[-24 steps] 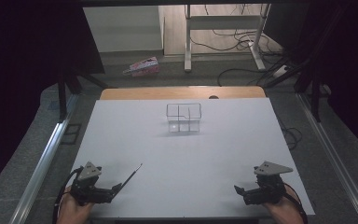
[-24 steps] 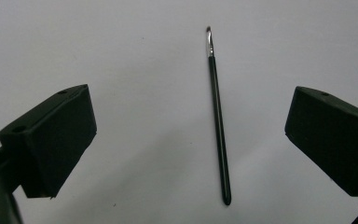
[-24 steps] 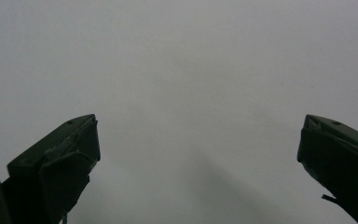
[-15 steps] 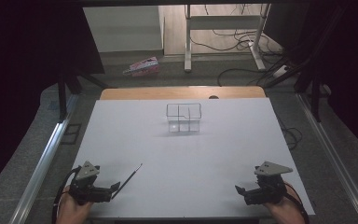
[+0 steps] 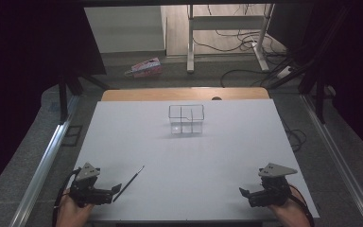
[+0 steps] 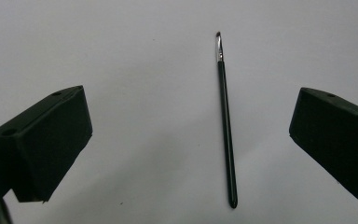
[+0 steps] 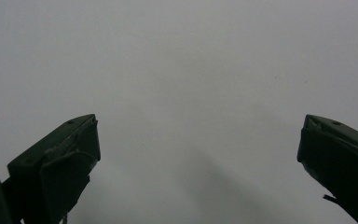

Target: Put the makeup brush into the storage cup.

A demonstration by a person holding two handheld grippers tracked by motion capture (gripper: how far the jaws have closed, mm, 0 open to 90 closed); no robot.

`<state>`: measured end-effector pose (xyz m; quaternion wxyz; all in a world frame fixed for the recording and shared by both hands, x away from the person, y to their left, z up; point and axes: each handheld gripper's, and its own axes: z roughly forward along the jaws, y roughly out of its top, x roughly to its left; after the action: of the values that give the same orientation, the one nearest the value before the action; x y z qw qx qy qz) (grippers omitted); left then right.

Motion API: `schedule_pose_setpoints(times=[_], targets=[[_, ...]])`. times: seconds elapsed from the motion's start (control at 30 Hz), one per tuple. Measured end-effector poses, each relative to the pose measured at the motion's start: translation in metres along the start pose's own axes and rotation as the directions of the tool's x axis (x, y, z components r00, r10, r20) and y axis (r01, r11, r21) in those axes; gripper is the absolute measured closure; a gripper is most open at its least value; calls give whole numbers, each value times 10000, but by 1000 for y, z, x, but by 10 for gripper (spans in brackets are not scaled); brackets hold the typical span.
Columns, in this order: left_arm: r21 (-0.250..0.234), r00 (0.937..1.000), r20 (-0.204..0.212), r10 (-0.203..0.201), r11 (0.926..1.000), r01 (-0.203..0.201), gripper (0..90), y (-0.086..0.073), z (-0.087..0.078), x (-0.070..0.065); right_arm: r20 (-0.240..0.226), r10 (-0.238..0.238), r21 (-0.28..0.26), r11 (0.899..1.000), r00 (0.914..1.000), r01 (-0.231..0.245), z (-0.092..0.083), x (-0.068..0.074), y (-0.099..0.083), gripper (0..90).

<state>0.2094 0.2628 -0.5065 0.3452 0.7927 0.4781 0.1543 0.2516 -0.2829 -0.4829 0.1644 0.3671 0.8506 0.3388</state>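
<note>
Brush: a thin paintbrush with a dark green handle, a short metal ferrule and a small dark pointed tip (image 6: 226, 121), lying flat on the white table top (image 5: 189, 156).
Brush axis: in the left gripper view it runs almost straight away from the jaws, bristle tip at the far end, rounded handle end nearest the tool; in the high view (image 5: 129, 182) it slants up and to the right, tip farthest from the person.
Brush place: just ahead of the left gripper (image 5: 115, 190), between the lines of its two jaws and closer to the right-hand one in that gripper's own view; no jaw touches it.
Left gripper: jaws spread wide, nothing pinched, low over the table at its near left corner.
Right gripper: (image 5: 244, 193) jaws spread wide over bare white surface, nothing between them, well apart from the brush at the near right corner.
Hands: a hand holds each tool at the table's near edge.
Other things: a clear box with inner dividers (image 5: 186, 119) stands well beyond both tools, near the far middle of the table.
In the way: bare table surface between the left gripper and the brush.
</note>
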Motion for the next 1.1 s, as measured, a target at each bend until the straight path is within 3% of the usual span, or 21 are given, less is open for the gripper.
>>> schedule_pose_setpoints(times=[0.77,1.1], targets=[[769,9986,-479,220,9969,-183,2,3,-2,0,38,-88,418,9991,10000,87,2,-1,-1,0],[1685,9973,-415,612,9843,-534,10,12,-1,-1,134,-65,638,9979,9999,56,3,-3,-2,0]])
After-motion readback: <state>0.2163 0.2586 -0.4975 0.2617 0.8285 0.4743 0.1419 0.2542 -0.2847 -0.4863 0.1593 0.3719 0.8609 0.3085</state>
